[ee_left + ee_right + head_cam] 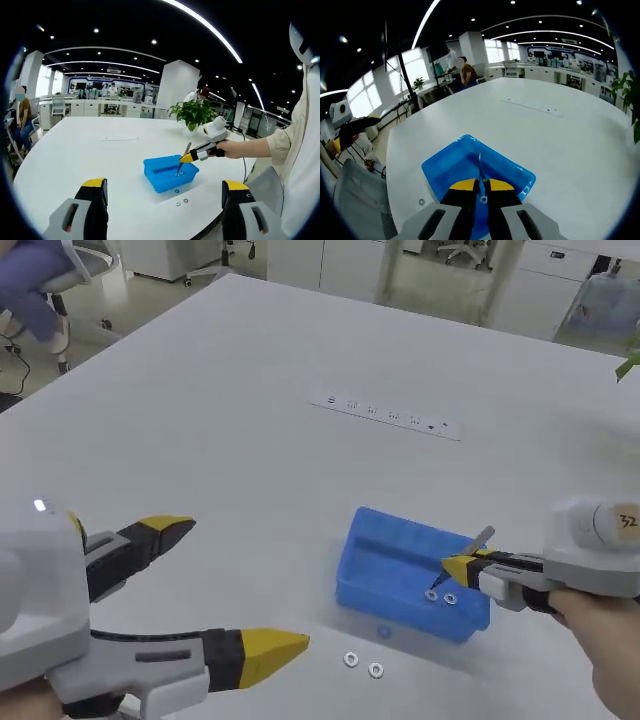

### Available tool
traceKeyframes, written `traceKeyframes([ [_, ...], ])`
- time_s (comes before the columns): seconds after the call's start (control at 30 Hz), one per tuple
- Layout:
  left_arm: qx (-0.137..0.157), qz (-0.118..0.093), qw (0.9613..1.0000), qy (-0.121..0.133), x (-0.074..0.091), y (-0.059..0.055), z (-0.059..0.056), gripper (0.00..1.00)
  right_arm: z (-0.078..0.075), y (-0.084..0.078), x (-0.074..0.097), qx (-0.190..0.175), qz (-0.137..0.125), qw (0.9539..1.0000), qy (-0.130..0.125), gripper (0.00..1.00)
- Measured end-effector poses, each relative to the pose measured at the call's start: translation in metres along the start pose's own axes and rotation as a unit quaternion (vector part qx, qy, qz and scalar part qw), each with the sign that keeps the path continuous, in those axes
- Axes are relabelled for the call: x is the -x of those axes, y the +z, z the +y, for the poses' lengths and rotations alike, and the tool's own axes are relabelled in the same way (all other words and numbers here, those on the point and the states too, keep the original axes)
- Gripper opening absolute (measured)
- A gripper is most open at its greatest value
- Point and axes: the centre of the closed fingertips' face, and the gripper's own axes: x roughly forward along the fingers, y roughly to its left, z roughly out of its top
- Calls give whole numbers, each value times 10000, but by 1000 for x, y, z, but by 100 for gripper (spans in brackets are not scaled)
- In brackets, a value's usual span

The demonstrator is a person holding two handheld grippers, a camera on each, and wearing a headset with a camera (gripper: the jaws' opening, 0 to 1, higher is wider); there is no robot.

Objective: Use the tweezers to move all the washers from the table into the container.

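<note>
A blue container [375, 560] stands near the table's front edge, with two washers [441, 597] lying inside it. My right gripper [458, 568] is shut on the grey tweezers [482, 538], whose tip points down into the container beside those washers. Two more washers [363, 665] lie on the table just in front of the container. My left gripper [225, 585] hovers open at the lower left, holding nothing. The left gripper view has the container [160, 177], the table washers [181, 202] and the right gripper [187, 157]. In the right gripper view the tweezers [480, 167] stand over the container [452, 167].
A row of sockets [385, 415] is set into the white table [250, 420] behind the container. A potted plant [192, 112] stands at the far edge in the left gripper view. Office chairs and desks surround the table.
</note>
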Motion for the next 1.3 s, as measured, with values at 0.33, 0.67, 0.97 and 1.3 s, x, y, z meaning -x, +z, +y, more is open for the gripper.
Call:
traceKeyframes([
  [0.33, -29, 59, 10000, -28, -2, -3, -1, 97, 10, 9, 11, 130, -161, 9998, 42, 4],
  [0.67, -50, 111, 9999, -58, -3, -6, -3, 97, 29, 18, 27, 337, -372, 9986, 175, 3],
  [0.97, -63, 147, 9998, -109, -6, -7, -6, 96, 57, 26, 39, 235, -579, 9962, 614, 3],
  [1.3, -129, 219, 9995, -203, -9, -9, -10, 96, 94, -15, 22, 278, -42, 9927, 1169, 4],
])
